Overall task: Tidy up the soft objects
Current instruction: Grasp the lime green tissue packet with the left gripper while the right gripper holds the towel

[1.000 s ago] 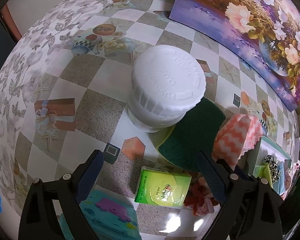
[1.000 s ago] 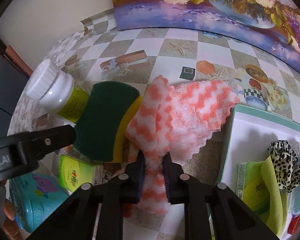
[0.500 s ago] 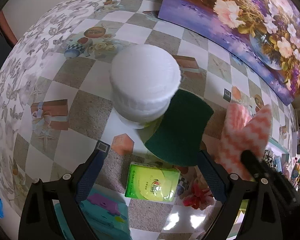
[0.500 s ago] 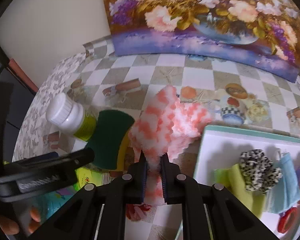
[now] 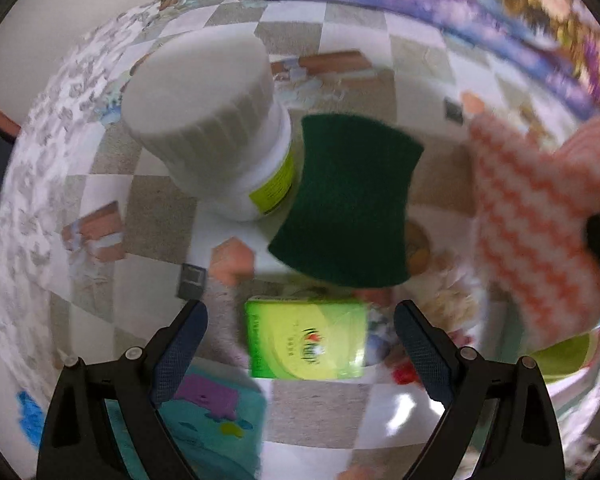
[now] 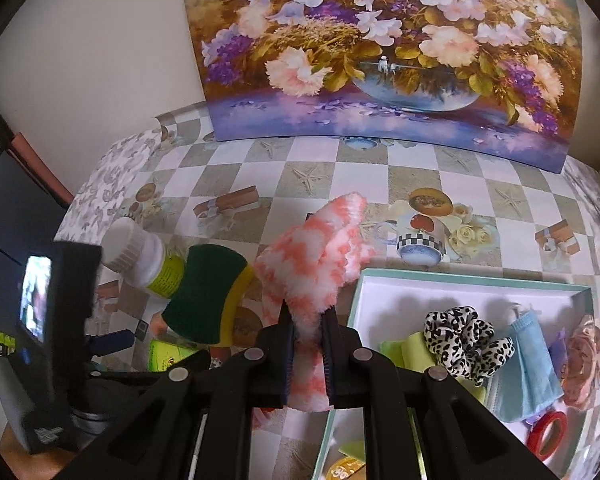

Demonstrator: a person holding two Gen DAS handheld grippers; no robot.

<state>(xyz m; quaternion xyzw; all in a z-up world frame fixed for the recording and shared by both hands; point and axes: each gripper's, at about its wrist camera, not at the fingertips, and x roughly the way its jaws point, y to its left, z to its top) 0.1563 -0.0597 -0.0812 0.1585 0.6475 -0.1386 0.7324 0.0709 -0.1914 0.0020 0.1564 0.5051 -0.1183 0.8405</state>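
Checkered oilcloth covers the desk, with a flower painting propped against the wall behind it. I have the pink-and-white cloth pinched in my right gripper: the jaws are closed tight on its lower fold and the rest stands up above them, clear of the desk, just left of the white box. That box already holds a leopard-print scrunchie, a blue face mask, some green cloth and a red tape roll, so I judge part of the sorting done, with this cloth the piece in hand, not yet dropped in.

Outside the box I can see a green-and-yellow sponge leaning against a white-capped bottle, a green tissue pack lying flat in front of it, and a teal pouch at the near edge. My left gripper hangs straight over the tissue pack with its jaws wide apart and nothing between them. The left view is blurred, so small items by the pack are hard to name. I reckon the sponge, tissue pack and perhaps the pouch are left; the bottle is hard and probably stays.
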